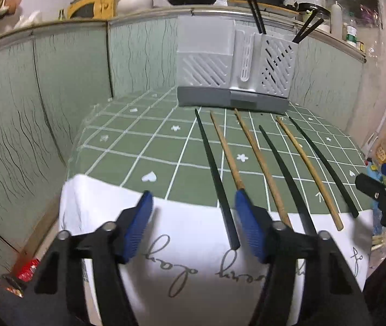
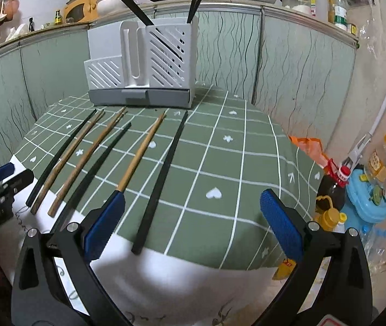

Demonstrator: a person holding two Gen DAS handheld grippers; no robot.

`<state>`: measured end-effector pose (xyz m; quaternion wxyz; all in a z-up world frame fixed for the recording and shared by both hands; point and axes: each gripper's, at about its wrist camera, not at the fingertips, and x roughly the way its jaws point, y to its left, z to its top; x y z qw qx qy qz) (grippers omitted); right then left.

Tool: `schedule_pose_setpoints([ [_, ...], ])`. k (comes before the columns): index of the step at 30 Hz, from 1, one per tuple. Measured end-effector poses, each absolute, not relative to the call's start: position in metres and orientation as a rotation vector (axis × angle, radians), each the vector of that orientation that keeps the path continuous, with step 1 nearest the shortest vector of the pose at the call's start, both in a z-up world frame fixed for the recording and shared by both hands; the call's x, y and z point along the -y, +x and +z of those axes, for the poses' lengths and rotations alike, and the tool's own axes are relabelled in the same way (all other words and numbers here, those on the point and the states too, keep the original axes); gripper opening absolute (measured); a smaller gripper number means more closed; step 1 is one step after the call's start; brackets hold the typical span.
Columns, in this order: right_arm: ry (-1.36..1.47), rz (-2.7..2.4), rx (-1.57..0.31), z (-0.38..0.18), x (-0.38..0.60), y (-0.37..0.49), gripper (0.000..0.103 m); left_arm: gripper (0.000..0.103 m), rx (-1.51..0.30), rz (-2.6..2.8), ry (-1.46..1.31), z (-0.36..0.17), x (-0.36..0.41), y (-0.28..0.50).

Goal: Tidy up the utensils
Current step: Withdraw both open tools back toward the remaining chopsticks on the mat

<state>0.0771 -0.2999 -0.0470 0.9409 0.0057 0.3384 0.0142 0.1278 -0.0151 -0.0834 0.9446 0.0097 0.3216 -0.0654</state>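
six chopsticks point(image 1: 217, 174) on table point(image 1: 127, 146) — both grippers point(image 1: 190, 203) agape

Right gripper point(image 2: 193, 212) jaws wide apart above green gridded tablecloth point(image 2: 220, 163); black chopstick point(image 2: 163, 179) between them, apparently untouched.

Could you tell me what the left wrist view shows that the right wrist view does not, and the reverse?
Only the left wrist view shows the red wrapper low beside the table and the grey script on the white cloth.

Only the right wrist view shows the orange bag and the blue toy off the table's far side.

Both show the white utensil holder with black chopsticks standing in it, six chopsticks lying on the green checked tablecloth, and each other's gripper at the frame edge.
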Motion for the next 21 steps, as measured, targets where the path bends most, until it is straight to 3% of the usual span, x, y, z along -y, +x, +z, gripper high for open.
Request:
schedule_pose_setpoints([
  [4, 0.013, 0.032, -0.705, -0.050, 0.300, 0.073, 0.096, 0.046, -0.684, -0.152, 0.025, -0.088, 0.016, 0.129],
  [9, 0.007, 0.045, -0.706, -0.053, 0.298, 0.071, 0.092, 0.045, -0.683, -0.171, 0.031, -0.087, 0.020, 0.127],
  [15, 0.001, 0.058, -0.706, -0.053, 0.295, 0.070, 0.080, 0.043, -0.685, -0.174, 0.062, -0.090, 0.027, 0.124],
  [21, -0.040, 0.069, -0.709, -0.056, 0.285, 0.068, 0.065, 0.028, -0.686, -0.168, 0.094, -0.092, 0.034, 0.125],
])
